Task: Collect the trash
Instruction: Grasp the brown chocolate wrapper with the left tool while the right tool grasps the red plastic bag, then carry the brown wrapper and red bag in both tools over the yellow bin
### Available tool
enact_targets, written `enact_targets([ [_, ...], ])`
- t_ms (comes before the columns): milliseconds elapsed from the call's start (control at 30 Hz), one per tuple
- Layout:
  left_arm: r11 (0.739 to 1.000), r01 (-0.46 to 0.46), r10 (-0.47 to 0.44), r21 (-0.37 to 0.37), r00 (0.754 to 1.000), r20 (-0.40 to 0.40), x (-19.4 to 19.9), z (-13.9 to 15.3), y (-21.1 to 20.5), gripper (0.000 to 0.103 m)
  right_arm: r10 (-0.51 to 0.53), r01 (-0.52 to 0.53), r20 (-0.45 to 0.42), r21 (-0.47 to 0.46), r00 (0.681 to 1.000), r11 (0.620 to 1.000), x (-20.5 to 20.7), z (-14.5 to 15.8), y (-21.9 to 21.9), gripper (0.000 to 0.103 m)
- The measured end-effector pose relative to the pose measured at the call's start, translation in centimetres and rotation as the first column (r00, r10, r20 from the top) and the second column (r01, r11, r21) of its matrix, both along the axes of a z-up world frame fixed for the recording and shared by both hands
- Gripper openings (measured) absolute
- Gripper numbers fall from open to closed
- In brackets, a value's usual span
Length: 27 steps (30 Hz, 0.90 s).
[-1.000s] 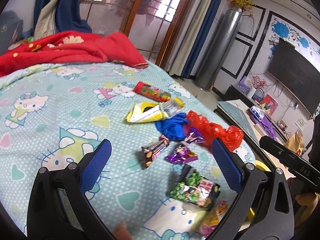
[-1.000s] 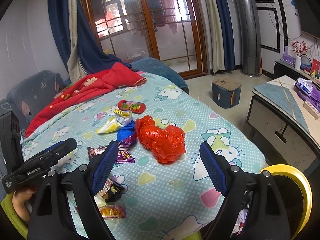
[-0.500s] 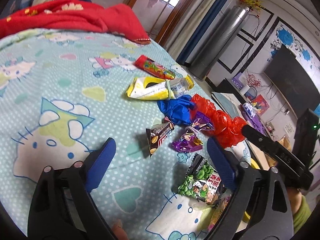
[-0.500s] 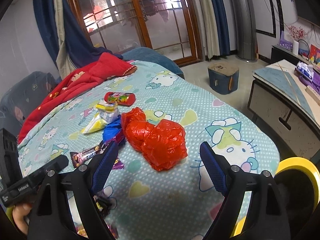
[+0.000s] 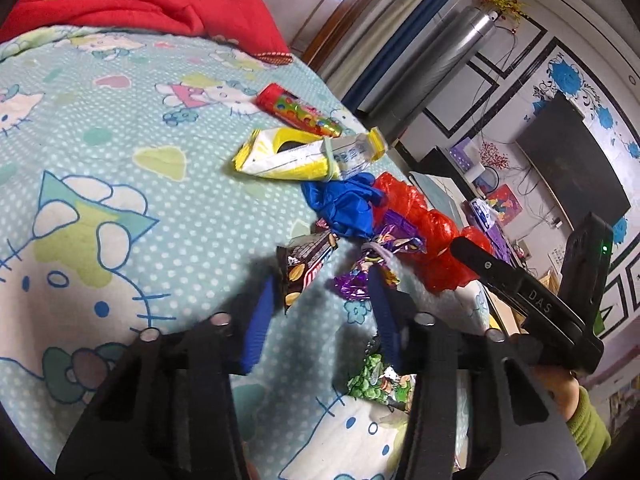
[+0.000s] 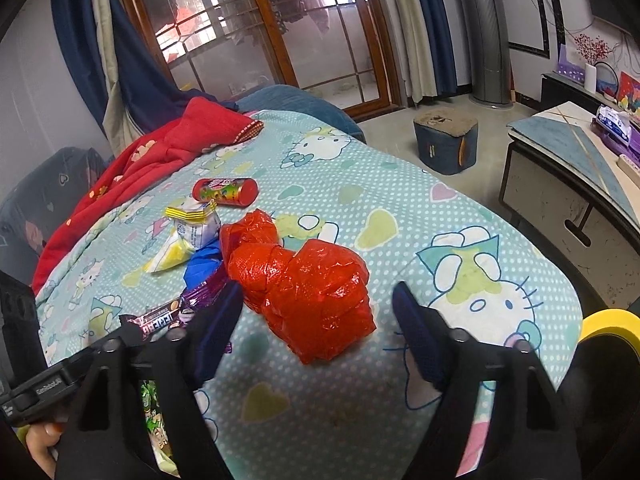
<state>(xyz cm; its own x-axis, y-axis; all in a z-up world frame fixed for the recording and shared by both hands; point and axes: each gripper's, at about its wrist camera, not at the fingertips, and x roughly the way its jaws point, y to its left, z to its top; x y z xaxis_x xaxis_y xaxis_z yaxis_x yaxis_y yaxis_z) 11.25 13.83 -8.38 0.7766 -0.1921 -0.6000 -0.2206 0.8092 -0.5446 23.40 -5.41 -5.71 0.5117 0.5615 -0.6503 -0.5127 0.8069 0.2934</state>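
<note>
A person works two hand-held grippers over a bed [image 6: 460, 216] spread with a pale blue, cartoon-cat quilt, where snack litter lies scattered. At the centre of the right wrist view, the right gripper [image 6: 316, 312] straddles a crumpled red plastic bag [image 6: 308, 280]; its jaws are closing but still stand apart, clear of the film on both sides. In the lower middle of the left wrist view, the left gripper [image 5: 320, 292] comes down with its jaws closing around a dark brown chocolate-bar wrapper [image 5: 304, 268] and a shiny purple foil wrapper [image 5: 360, 276]; the blue pads do not visibly press on either.

Further up that frame lie a crumpled blue plastic glove [image 5: 340, 204], a yellow and white snack packet [image 5: 296, 156] and a red cylindrical candy tube [image 5: 296, 108]; a green pea-snack packet [image 5: 380, 380] sits low, behind the gripper.

The red bag looks feather-light, soft and slippery, likely to squash flat, so its bunched, knotted middle seems the surest hold. The foil wrappers look thin and crinkly, best pinched at a raised fold.
</note>
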Motion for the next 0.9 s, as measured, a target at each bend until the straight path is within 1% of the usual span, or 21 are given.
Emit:
enact_targets([
  [33, 1.0, -0.002, 0.001, -0.01, 1.0, -0.006, 0.0, -0.2, 0.1, 0.031, 0.007, -0.007, -0.003, 0.004, 1.0, 1.0, -0.1, -0.1, -0.1, 0.05],
  [67, 1.0, -0.004, 0.004, -0.019, 1.0, -0.009, 0.1, -0.3, 0.3, 0.028, 0.013, -0.013, -0.006, 0.004, 1.0, 1.0, 0.0, -0.1, 0.0, 0.04],
  [100, 1.0, -0.008, 0.008, -0.025, 1.0, -0.012, 0.0, -0.4, 0.4, 0.024, 0.018, -0.018, -0.006, 0.003, 1.0, 1.0, -0.2, -0.1, -0.1, 0.037],
  [133, 1.0, -0.01, 0.009, -0.027, 1.0, -0.012, 0.0, -0.5, 0.5, 0.022, 0.019, -0.019, -0.002, 0.002, 1.0, 1.0, -0.3, -0.1, -0.2, 0.031],
  [167, 0.999, -0.011, 0.01, -0.032, 1.0, -0.015, -0.1, -0.6, 0.5, 0.018, 0.02, -0.02, 0.003, 0.004, 1.0, 1.0, -0.5, -0.1, -0.2, 0.028],
  [200, 0.999, -0.012, 0.011, -0.035, 1.0, -0.017, -0.1, -0.6, 0.6, 0.013, 0.02, -0.02, 0.008, 0.005, 1.0, 1.0, -0.7, 0.0, -0.3, 0.027],
  [267, 0.999, -0.011, 0.01, -0.04, 1.0, -0.019, -0.1, -0.7, 0.6, 0.01, 0.017, -0.017, 0.023, 0.005, 1.0, 1.0, -1.3, 0.1, -0.6, 0.025],
  [500, 1.0, -0.012, 0.011, -0.029, 1.0, -0.005, -0.4, -0.5, 0.4, 0.007, 0.003, -0.003, 0.031, 0.017, 1.0, 1.0, -2.2, 0.7, -1.7, 0.024],
  [667, 0.999, -0.025, 0.025, -0.026, 0.999, 0.025, -0.8, 0.0, 0.7, 0.005, -0.017, 0.016, 0.033, 0.015, 0.999, 1.0, -2.7, 1.0, -2.5, 0.024],
  [900, 0.998, -0.033, 0.03, 0.048, 0.997, 0.067, -1.7, 1.9, 0.0, 0.005, -0.04, 0.039, 0.045, 0.016, 0.998, 0.999, -3.3, 1.9, -3.4, 0.024],
])
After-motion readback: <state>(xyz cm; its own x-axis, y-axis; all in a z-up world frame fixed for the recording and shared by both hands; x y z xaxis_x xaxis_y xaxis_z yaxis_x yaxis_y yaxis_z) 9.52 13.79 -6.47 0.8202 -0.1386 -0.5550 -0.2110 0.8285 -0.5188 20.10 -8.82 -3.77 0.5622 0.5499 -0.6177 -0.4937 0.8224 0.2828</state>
